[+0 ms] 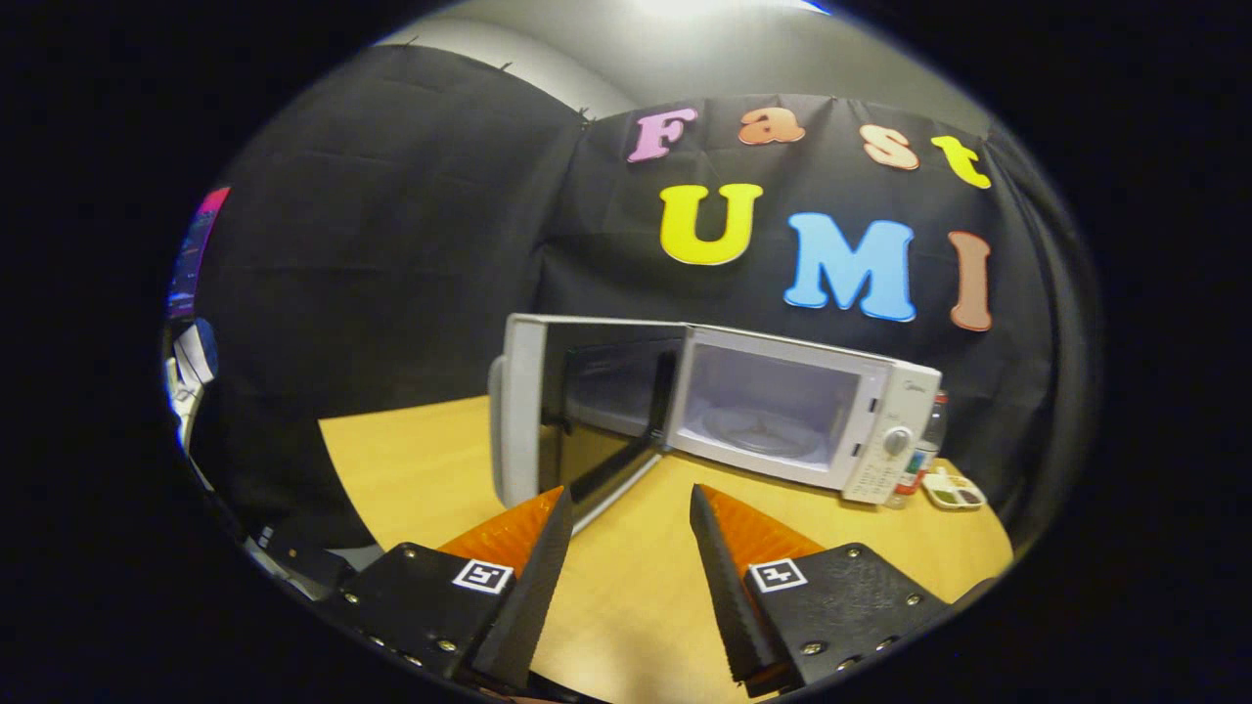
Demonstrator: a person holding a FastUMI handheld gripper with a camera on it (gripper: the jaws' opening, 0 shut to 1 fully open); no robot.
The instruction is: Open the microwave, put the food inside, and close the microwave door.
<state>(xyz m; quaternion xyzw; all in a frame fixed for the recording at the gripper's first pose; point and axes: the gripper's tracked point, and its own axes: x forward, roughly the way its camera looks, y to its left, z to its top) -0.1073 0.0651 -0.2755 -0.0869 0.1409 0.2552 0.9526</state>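
A white microwave [880, 391] stands on the wooden table [636, 577], beyond my fingers and a little to the right. Its door [587, 420] is swung wide open to the left, and its outer edge reaches close to my left finger. Inside the lit cavity I see a bare glass turntable [758, 435]. The control panel with a round knob [895, 442] is on the microwave's right side. My gripper [631, 508] is open above the table with nothing between its fingers.
A small white tray [954, 491] with dark and pale items lies on the table to the right of the microwave. A bottle [929, 440] stands behind the microwave's right corner. Black cloth walls close the booth behind and to the left.
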